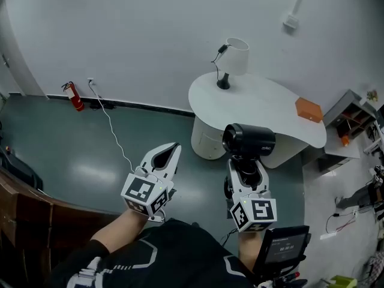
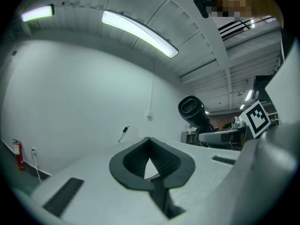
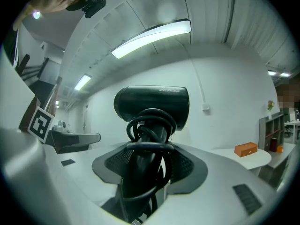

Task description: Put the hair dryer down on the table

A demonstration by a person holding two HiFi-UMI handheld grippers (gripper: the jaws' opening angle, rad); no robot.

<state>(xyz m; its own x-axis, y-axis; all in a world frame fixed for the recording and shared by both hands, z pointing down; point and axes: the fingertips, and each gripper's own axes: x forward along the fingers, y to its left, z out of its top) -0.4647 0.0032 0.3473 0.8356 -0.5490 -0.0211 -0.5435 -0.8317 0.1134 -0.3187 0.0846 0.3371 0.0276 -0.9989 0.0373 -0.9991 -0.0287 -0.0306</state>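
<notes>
In the head view, the black hair dryer (image 1: 249, 140) is held up in the air just in front of the near edge of the white table (image 1: 264, 104). My right gripper (image 1: 246, 164) is shut on its handle. The right gripper view shows the barrel of the hair dryer (image 3: 152, 104) lying crosswise above the jaws, with the cord coiled round the handle between the pads of my right gripper (image 3: 150, 168). My left gripper (image 1: 168, 155) hangs over the floor to the left, shut and empty. From the left gripper (image 2: 150, 165) view, the hair dryer (image 2: 191, 108) shows off to the right.
A white lamp (image 1: 234, 59) stands at the table's far side and an orange box (image 1: 308, 110) lies at its right end. A fire extinguisher (image 1: 73, 96) and a white cable (image 1: 114, 134) are by the wall. Shelves (image 1: 354, 122) stand at the right.
</notes>
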